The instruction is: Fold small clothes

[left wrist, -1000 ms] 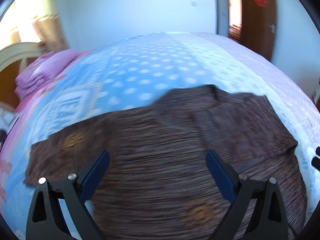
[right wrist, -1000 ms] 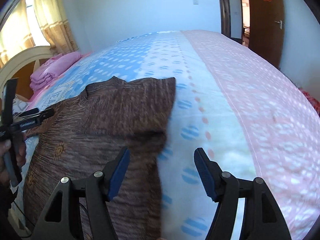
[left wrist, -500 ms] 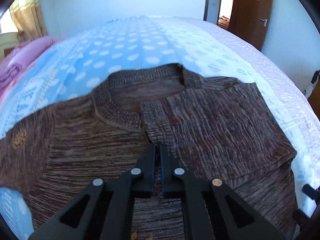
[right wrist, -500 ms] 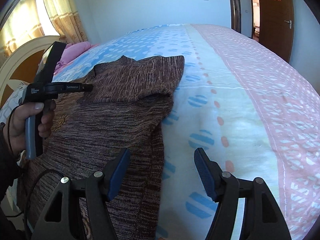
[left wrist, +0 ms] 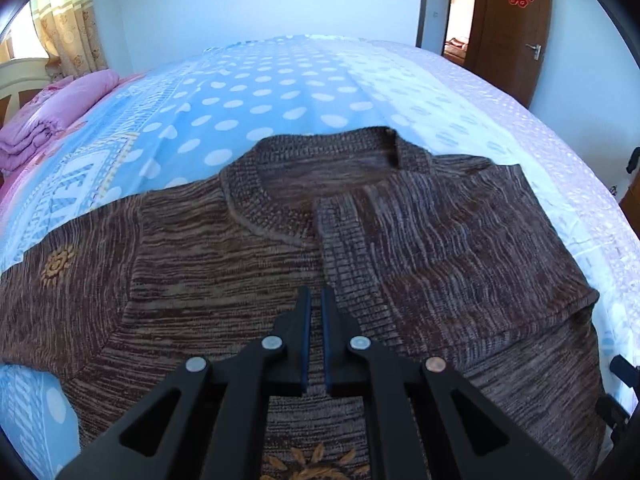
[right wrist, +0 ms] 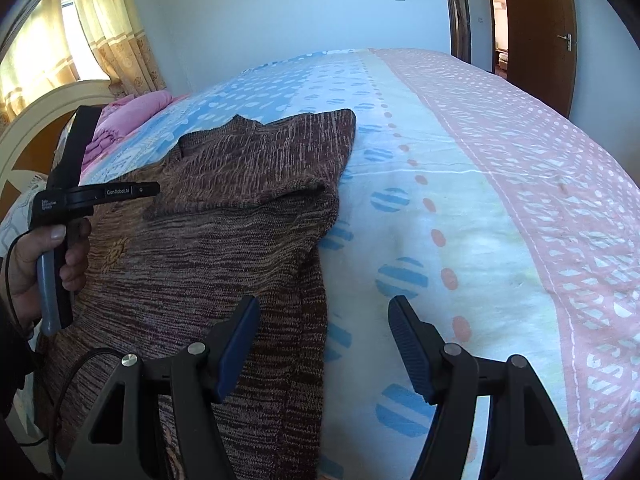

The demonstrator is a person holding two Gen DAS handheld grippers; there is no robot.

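Leftmost, a folded pink quilt (left wrist: 52,116) sits at the head of the bed, beside a patterned curtain (right wrist: 116,28). Next comes the brown sweater (left wrist: 248,280), spread flat on the blue dotted bedsheet (left wrist: 280,92), its right sleeve (left wrist: 460,248) folded inward across the chest. Over its middle hangs the left gripper (left wrist: 316,300), blue-padded fingers pressed nearly together with only a thin slit between them and no cloth visibly caught. Further right, the right gripper (right wrist: 324,312) is spread wide above the sweater's right edge and bare sheet, holding nothing. A brown door (left wrist: 516,20) stands open at far right.
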